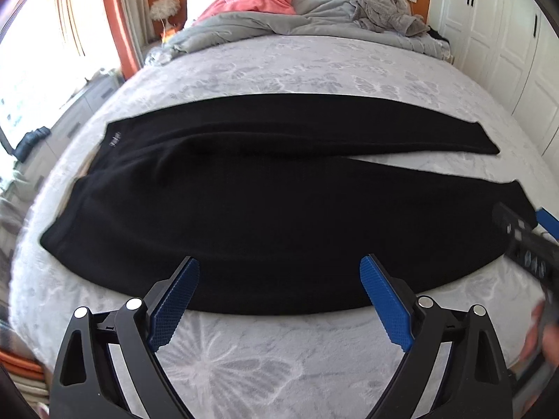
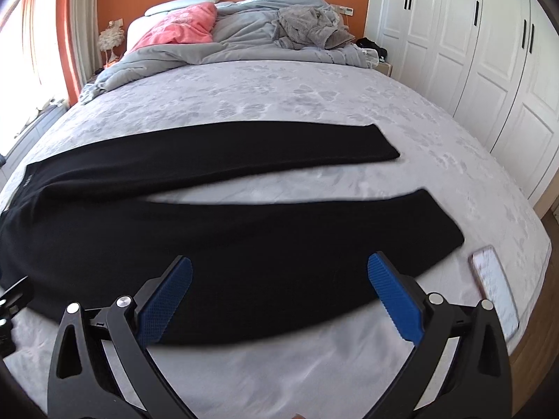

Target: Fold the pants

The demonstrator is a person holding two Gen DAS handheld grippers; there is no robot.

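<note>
matt black cloth pants (image 1: pixel 279 209) — embossed bedspread (image 1: pixel 279 66)

Both wrist cameras sit low over the near edge of the bed (image 1: pixel 265 66), looking forward along their own spread fingers toward the headboard and orange wall. The left view stands nearer the waistband end of the black pants (image 1: pixel 244 209), the right view nearer the leg ends by the white wardrobe (image 2: pixel 489 70). They share the pants, bedspread and pink pillow (image 2: pixel 178 26).
</note>
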